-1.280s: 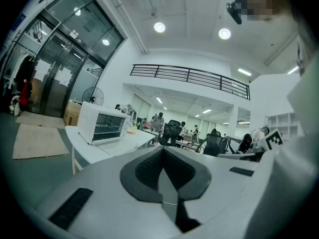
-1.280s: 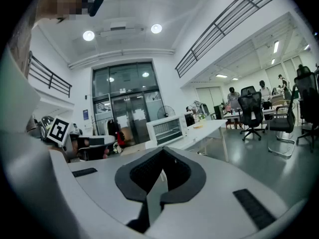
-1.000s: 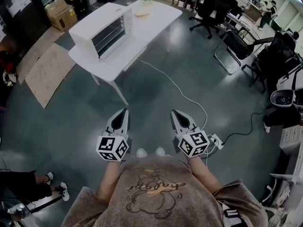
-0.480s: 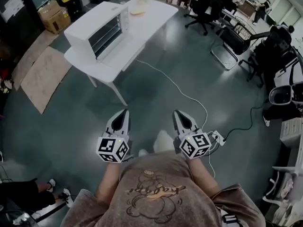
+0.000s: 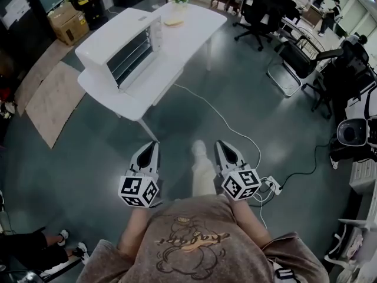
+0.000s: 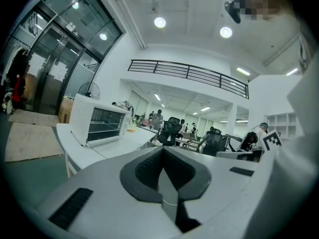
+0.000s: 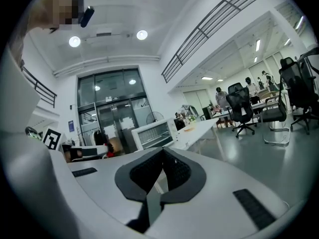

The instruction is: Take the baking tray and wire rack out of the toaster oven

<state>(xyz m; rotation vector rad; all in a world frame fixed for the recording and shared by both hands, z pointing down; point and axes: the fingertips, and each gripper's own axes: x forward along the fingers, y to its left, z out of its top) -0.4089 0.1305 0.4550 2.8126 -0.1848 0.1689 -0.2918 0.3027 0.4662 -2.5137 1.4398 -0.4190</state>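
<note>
Left tongs (image 5: 154,145), right tongs (image 5: 220,144) closed, empty | cable (image 5: 219,114) before toaster oven (image 5: 126,43)

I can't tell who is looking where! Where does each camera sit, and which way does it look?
Head view: on the person's head, looking steeply down at the floor, the table and the toaster oven; it shows the shirt, a leg, the left gripper and the right gripper.
Left gripper view: on the left gripper, looking along its shut jaws towards the toaster oven.
Right gripper view: on the right gripper, looking along its shut jaws towards the toaster oven.
Shared: all three see the toaster oven on the table.
</note>
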